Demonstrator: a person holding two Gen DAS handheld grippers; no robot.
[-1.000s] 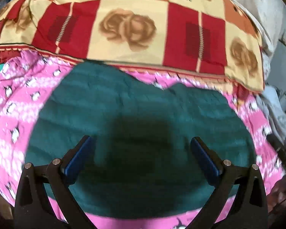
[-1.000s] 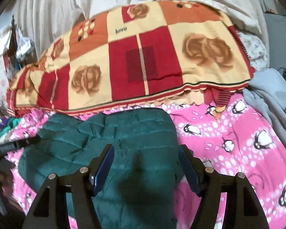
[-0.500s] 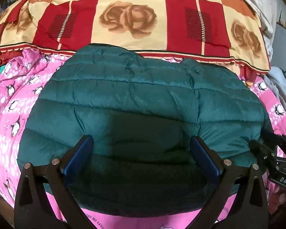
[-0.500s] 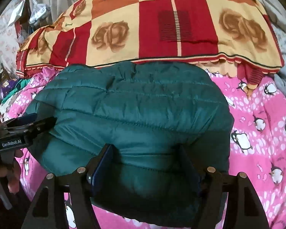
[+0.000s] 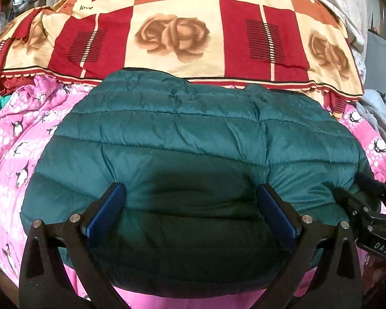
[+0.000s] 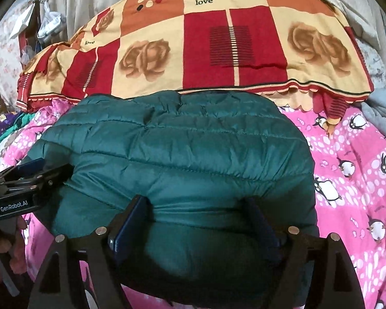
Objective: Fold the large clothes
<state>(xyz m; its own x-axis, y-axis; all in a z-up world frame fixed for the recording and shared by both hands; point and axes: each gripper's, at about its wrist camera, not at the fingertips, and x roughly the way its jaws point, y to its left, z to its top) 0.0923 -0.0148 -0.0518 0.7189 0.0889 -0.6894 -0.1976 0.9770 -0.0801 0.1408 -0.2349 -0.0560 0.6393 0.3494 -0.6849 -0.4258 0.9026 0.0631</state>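
Observation:
A teal quilted jacket [image 5: 193, 139] lies in a folded bundle on the pink penguin sheet [image 5: 15, 139]. My left gripper [image 5: 191, 200] stands open at the jacket's near edge, its blue pads [image 5: 108, 211] wide apart with the padded fabric between them. My right gripper [image 6: 195, 211] sits over the near right part of the jacket [image 6: 182, 149]. Its jaws are opening, and a thick fold bulges between them. Each gripper shows in the other's view: the right one [image 5: 368, 206] at the jacket's right edge, the left one [image 6: 31, 175] at its left edge.
A red, cream and orange rose-patterned blanket [image 5: 182, 31] is piled just behind the jacket. Grey cloth [image 6: 380, 113] lies at the far right. Green and purple clothes [image 6: 10, 126] are heaped at the far left. A person's hand [image 6: 0, 252] shows at the lower left.
Both grippers have come down and closer to the bed with the jacket, which now lies spread across the sheet. The right gripper's fingers stand wider apart than before.

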